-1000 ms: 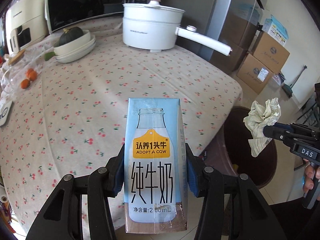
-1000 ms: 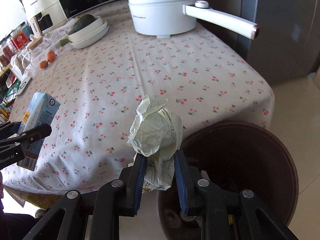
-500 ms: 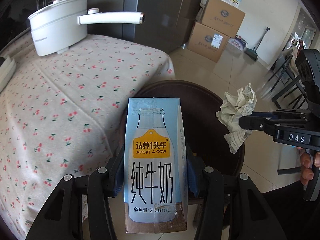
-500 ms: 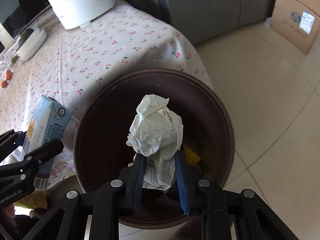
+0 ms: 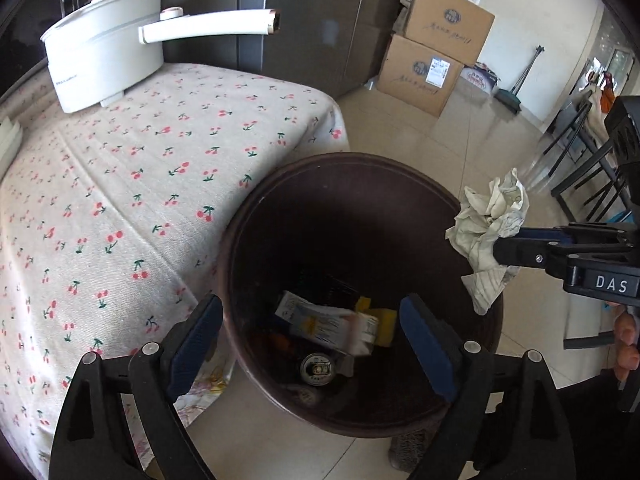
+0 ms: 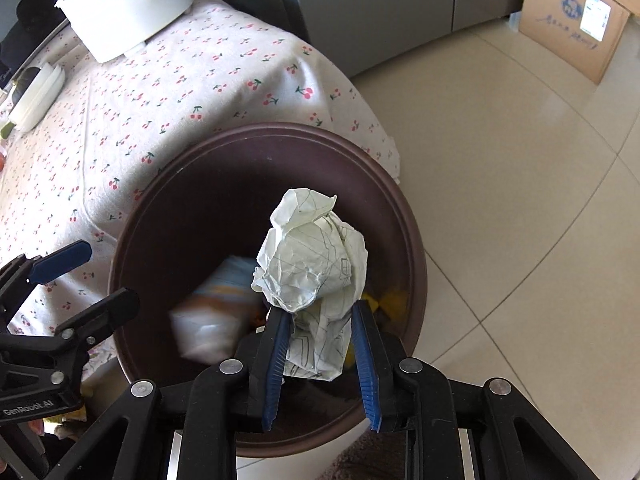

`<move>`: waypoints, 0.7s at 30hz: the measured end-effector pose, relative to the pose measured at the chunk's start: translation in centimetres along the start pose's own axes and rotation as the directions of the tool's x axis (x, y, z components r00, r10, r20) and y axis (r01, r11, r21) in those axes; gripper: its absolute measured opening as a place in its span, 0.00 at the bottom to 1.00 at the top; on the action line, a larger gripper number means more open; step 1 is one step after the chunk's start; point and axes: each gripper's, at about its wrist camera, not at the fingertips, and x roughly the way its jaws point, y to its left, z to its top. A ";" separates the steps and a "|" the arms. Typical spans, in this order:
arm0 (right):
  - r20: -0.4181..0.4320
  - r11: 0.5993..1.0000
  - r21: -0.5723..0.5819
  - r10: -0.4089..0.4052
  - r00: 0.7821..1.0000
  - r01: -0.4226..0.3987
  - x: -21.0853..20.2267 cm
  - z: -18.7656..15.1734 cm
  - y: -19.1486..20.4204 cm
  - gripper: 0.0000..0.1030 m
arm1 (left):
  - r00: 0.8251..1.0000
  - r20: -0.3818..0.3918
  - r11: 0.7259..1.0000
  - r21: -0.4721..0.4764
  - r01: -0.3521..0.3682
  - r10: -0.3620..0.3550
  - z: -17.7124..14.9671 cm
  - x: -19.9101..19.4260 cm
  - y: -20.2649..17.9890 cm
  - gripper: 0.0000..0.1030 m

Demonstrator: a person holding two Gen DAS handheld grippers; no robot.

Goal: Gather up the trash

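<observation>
A dark brown trash bin (image 5: pixel 256 208) stands on the floor beside the table; it also shows in the right wrist view (image 6: pixel 404 216). My left gripper (image 5: pixel 310 320) is open and empty above the bin. The blue milk carton (image 5: pixel 328 326) lies inside the bin among other trash; it looks blurred in the right wrist view (image 6: pixel 216 312). My right gripper (image 6: pixel 320 324) holds a crumpled ball of paper (image 6: pixel 312 264) over the bin, its jaws slightly spread. The paper also shows in the left wrist view (image 5: pixel 490 232).
A table with a cherry-print cloth (image 5: pixel 120 184) sits left of the bin, carrying a white pot with a long handle (image 5: pixel 108 64). Cardboard boxes (image 5: pixel 432 44) stand on the tiled floor by a grey fridge. Chairs (image 5: pixel 588 168) are at the right.
My left gripper has opened and the milk carton has dropped into the bin. My right gripper has come lower over the bin with the paper and its jaws have widened a little.
</observation>
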 end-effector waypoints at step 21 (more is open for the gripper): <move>0.111 0.996 -0.082 -0.032 0.993 0.042 -2.9 -1.4 5.1 0.77 | 0.968 0.065 0.961 -0.155 -0.231 0.243 -5.0 -8.5 3.0 0.95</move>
